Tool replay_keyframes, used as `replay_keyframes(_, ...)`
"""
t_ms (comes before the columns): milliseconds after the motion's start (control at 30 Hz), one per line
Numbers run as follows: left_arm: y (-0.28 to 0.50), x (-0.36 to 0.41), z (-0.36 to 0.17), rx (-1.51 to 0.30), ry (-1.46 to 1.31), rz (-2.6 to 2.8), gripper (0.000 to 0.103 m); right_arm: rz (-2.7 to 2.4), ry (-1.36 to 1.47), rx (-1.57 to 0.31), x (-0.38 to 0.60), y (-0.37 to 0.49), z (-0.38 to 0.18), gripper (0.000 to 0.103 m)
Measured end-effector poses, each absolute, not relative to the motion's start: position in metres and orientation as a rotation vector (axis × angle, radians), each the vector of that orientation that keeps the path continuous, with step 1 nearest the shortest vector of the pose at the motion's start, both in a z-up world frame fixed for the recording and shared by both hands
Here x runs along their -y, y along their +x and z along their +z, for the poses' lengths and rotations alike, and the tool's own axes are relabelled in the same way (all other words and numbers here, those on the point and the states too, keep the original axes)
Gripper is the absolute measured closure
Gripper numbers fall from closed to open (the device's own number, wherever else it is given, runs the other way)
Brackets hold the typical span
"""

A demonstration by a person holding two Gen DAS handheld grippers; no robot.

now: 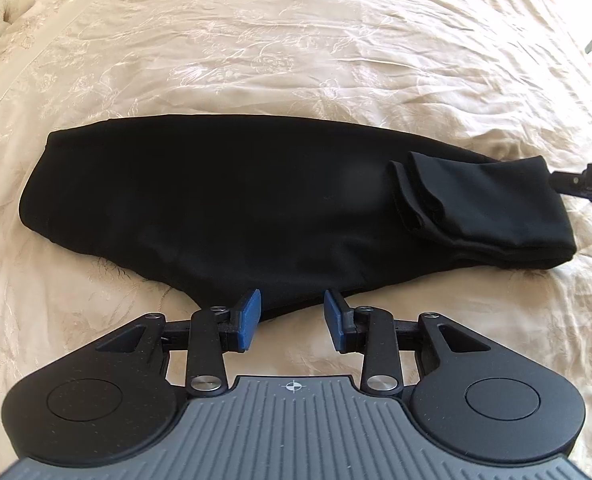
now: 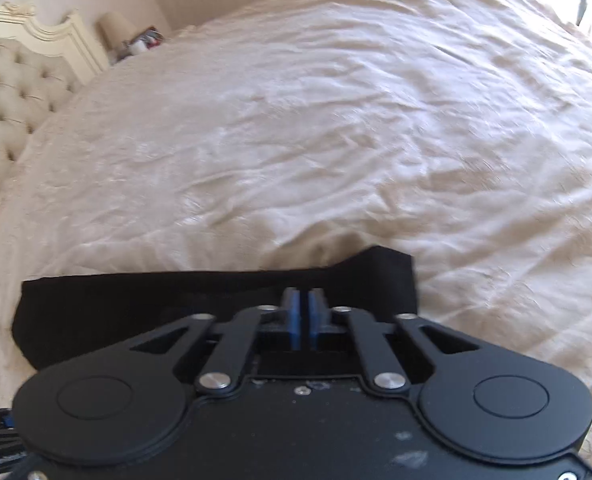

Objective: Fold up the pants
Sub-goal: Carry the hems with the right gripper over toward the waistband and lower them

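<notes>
Black pants (image 1: pixel 224 200) lie flat across a cream bedspread (image 1: pixel 296 40), waist end at the left, leg ends turned back over themselves at the right (image 1: pixel 475 200). My left gripper (image 1: pixel 292 318) is open, its blue pads at the near edge of the pants with no cloth between them. My right gripper (image 2: pixel 304 312) is shut on the pants (image 2: pixel 136 304) at their leg end and holds a lifted corner of cloth (image 2: pixel 383 268). Part of the right gripper shows at the right edge of the left wrist view (image 1: pixel 587 182).
A tufted cream headboard (image 2: pixel 12 92) stands at the left end of the bed. A lamp and small items (image 2: pixel 136 40) sit beside it by the wall. The wrinkled bedspread (image 2: pixel 335 120) stretches beyond the pants.
</notes>
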State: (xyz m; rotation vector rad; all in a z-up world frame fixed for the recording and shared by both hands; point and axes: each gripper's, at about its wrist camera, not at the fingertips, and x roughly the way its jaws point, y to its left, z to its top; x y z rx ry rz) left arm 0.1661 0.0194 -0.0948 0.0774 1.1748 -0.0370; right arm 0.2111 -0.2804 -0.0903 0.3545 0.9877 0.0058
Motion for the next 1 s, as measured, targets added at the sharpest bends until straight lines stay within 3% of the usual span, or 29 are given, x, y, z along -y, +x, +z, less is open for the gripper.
replay_keyframes(233, 0.152, -0.036, -0.092, -1.186, 0.103, -0.007, 0.069, -0.105, 0.314, -1.139, 0.292, 0.207, -0.148, 0.100)
replay_keyframes(500, 0.139, -0.086, -0.104, -1.221, 0.104, 0.003, 0.069, 0.000, 0.381, -0.988, 0.229, 0.197, -0.105, 0.094)
replay_keyframes(733, 0.149, -0.145, -0.110, -1.226, 0.118, -0.036, 0.069, 0.048, 0.272, -1.117, 0.135, 0.195, -0.118, 0.092)
replay_keyframes(1000, 0.166, -0.228, -0.119, -1.236, 0.079, -0.015, 0.068, 0.129, 0.287, -1.037, 0.043, 0.172, -0.080, 0.092)
